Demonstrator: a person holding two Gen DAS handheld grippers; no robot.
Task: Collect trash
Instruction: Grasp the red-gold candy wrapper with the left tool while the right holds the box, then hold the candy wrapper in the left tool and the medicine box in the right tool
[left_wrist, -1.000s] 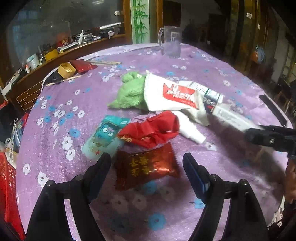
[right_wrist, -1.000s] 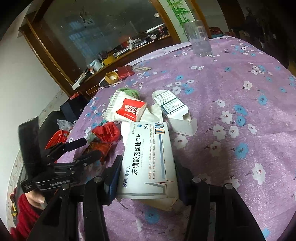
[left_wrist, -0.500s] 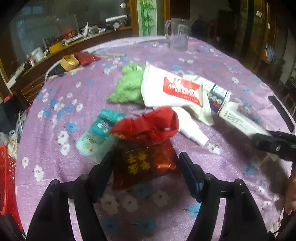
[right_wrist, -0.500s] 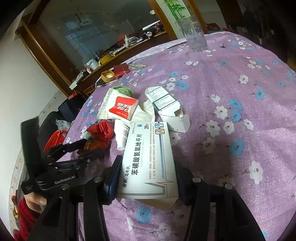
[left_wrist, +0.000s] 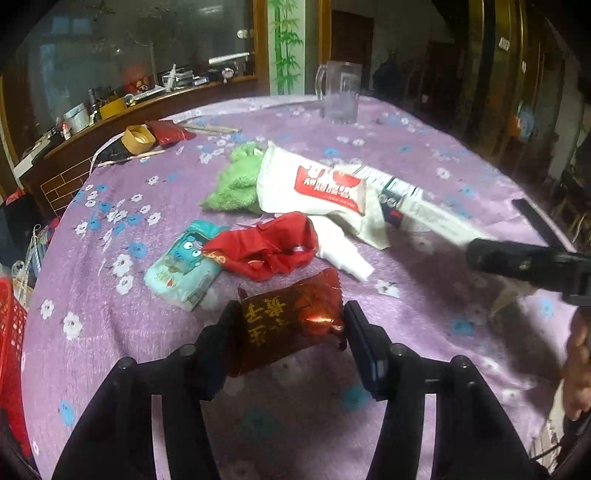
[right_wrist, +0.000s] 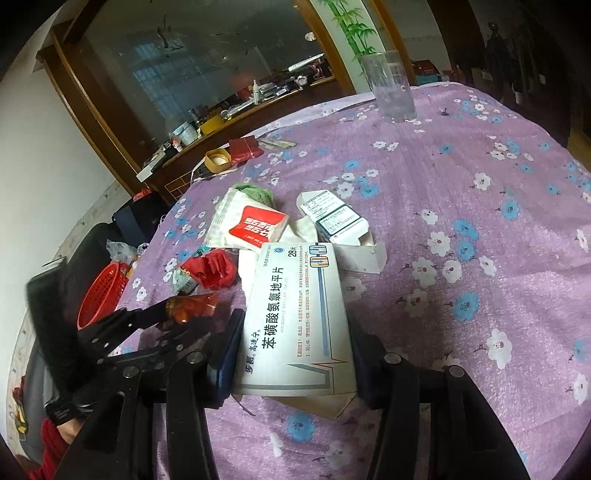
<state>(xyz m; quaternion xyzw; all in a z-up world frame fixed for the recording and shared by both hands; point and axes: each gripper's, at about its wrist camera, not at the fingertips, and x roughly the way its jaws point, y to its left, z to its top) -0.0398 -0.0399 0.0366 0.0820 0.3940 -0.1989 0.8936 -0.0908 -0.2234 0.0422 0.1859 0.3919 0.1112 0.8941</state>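
Left gripper: jaws have just been closing, and both pads now press the sides of the dark red foil wrapper, which crumples between them at the near side of the bench. Right gripper: jaws part-open, clamped on the white medicine box, held flat and lengthwise between the pads. Beyond the foil wrapper lie a crumpled red wrapper, touching a teal tissue pack; farther on, a white tissue packet overlaps a green cloth. Red basket sits off the bench's left edge.
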